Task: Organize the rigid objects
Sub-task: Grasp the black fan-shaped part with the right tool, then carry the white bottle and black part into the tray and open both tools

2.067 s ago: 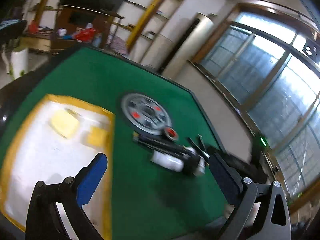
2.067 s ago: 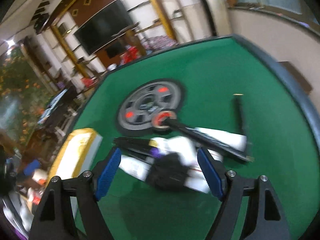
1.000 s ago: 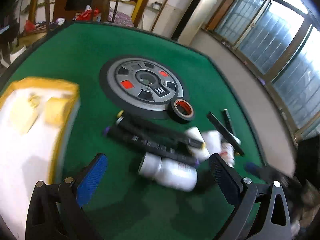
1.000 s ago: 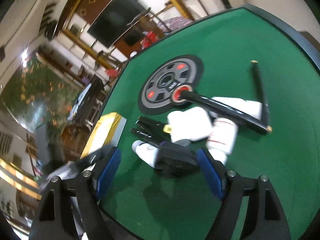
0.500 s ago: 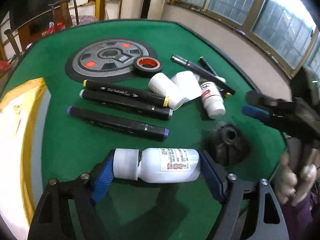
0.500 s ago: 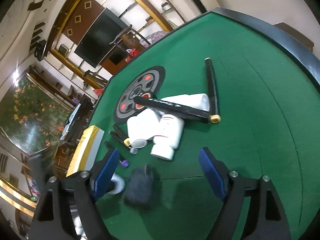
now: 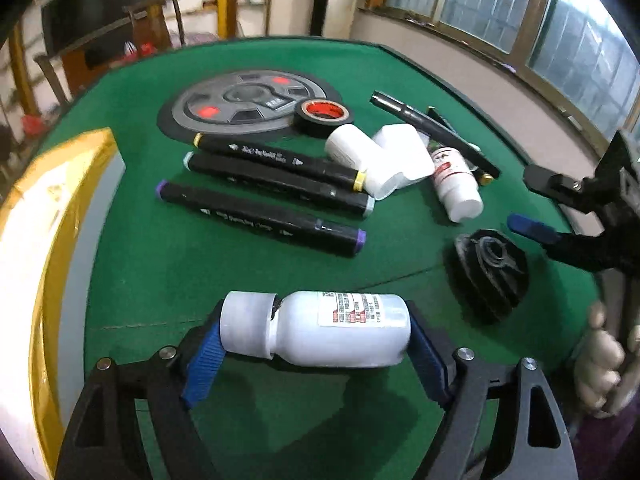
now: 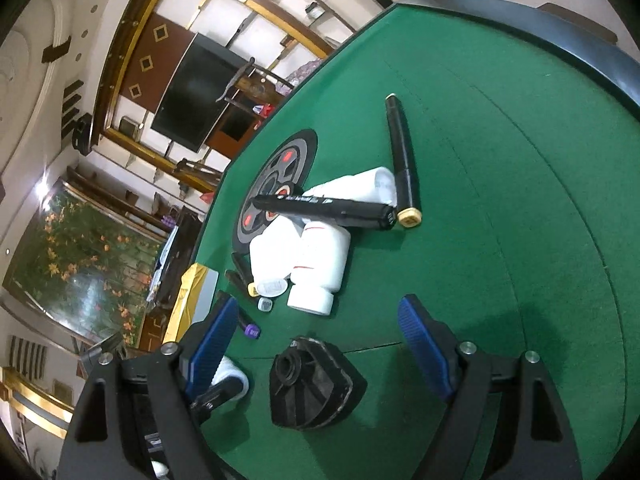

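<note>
White pill bottle [image 7: 316,328], loose mid-frame a second ago, now sits clamped endwise in left gripper [image 7: 316,344], ready to lift; right gripper [image 8: 320,344] gapes over black ribbed cap [image 8: 316,388], empty.

Green felt tabletop [image 7: 168,264] with a dark padded rim. Big barred windows [image 7: 500,4] along one wall let in daylight; a dark TV [image 8: 192,92] sits in gold-trimmed wooden shelving. Flower mural [image 8: 80,248] beside it, white ceiling.
</note>
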